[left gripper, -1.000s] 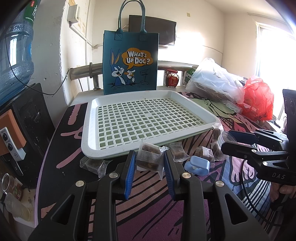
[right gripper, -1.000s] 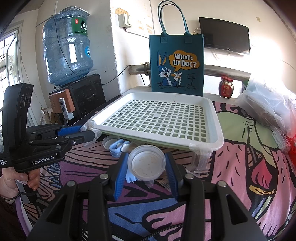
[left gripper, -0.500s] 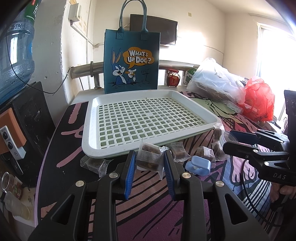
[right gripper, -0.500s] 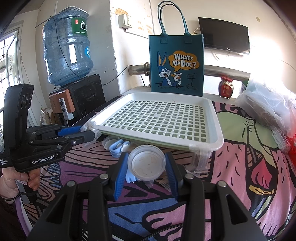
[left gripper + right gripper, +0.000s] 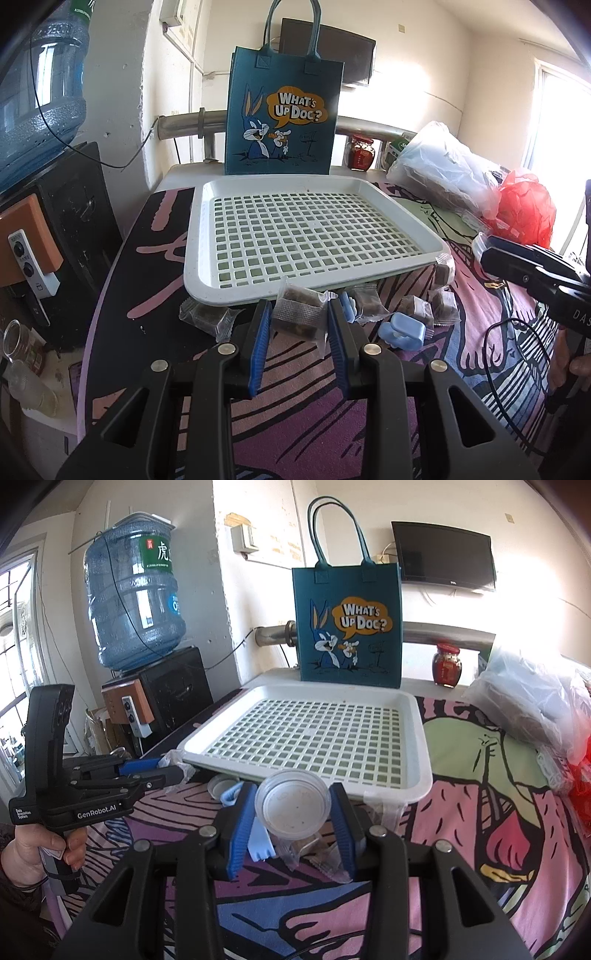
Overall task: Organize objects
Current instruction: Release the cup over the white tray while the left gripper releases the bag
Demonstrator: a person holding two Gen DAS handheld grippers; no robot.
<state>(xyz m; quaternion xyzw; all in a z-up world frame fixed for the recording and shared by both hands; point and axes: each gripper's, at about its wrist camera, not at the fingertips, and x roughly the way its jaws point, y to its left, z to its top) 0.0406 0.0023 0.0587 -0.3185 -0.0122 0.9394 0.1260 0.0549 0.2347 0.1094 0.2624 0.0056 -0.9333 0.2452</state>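
Observation:
My left gripper [image 5: 297, 314] is shut on a clear packet of brown snack [image 5: 300, 317], held just above the table in front of the white slotted tray [image 5: 207, 284]. My right gripper [image 5: 291, 805] is shut on a clear round plastic lid [image 5: 291, 803], held before the tray's near rim [image 5: 406, 786]. Several more snack packets [image 5: 417, 308] and a blue clip box [image 5: 402, 330] lie on the table below the tray's front edge. The left gripper also shows in the right wrist view [image 5: 162, 770], and the right gripper in the left wrist view [image 5: 491, 254].
A teal "What's Up Doc?" tote bag [image 5: 282, 118] stands behind the tray. A red jar [image 5: 360, 153], a clear plastic bag [image 5: 443, 173] and a red bag [image 5: 524, 210] sit at the right. A water dispenser [image 5: 136, 602] stands off the table's left side.
Both grippers have risen a little and come slightly closer to the tray, each still holding its object. The objects on the table have not moved.

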